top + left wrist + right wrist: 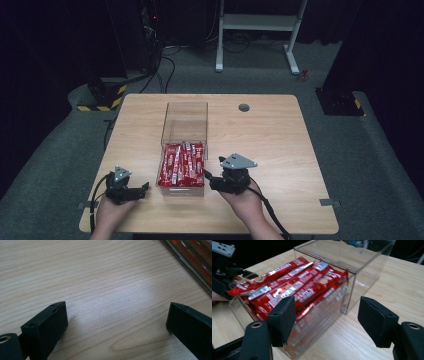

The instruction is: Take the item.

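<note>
Wooden table (280, 135): clear box (183, 150) between two open hand-held grippers.

Clear box (183, 131) blocks mid-table between claws; bare tabletop (270, 135) free right, far side.

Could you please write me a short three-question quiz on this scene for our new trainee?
1. True or false: the red wrapped bars lie inside the clear box.
2. Which gripper is nearer the box: A) the left gripper or B) the right gripper?
3. Fill in: both grippers stand ____, holding nothing.

Key:
1. True; they fill the box's near section, while its far section holds nothing.
2. B; the right gripper sits close by the box's side on the wooden table.
3. Open.
</note>
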`<state>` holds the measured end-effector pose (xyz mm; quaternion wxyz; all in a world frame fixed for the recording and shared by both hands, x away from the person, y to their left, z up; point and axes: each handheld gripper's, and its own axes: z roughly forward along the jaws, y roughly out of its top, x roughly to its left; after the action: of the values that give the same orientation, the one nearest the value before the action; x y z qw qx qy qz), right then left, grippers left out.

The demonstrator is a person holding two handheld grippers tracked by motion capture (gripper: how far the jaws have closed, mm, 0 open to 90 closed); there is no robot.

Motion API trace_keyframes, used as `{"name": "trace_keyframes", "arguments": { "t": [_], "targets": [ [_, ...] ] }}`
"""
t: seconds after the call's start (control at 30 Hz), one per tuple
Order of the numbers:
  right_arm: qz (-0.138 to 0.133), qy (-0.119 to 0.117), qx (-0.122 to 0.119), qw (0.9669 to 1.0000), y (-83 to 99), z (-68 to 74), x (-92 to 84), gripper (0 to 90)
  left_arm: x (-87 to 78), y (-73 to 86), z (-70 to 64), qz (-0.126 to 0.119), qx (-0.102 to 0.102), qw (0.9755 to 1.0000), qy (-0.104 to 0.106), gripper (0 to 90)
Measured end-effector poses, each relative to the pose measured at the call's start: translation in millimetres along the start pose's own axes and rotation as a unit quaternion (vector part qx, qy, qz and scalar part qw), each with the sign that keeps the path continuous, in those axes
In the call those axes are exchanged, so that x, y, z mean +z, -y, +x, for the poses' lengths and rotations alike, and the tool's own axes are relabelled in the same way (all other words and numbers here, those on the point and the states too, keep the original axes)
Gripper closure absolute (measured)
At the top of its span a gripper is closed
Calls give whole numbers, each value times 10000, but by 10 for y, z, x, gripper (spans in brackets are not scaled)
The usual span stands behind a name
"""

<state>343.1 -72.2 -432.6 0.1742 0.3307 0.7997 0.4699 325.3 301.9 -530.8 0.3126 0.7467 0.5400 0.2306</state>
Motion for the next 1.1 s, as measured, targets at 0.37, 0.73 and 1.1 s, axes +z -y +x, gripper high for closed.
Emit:
{"name": "trace_keyframes", "arguments": {
  "t": [0.37,0.73,1.1],
  "targets": [
    [-15,-249,-95,9996,-78,144,92,379,0,0,0,-1,12,10000,6,40],
    [65,-473,-116,9988,3,222,221,555,1,0,-2,-16,19,10000,7,41],
    [-117,-429,-45,9990,95,234,230,729,-4,2,-8,-13,1,10000,1,46]
  ]
}}
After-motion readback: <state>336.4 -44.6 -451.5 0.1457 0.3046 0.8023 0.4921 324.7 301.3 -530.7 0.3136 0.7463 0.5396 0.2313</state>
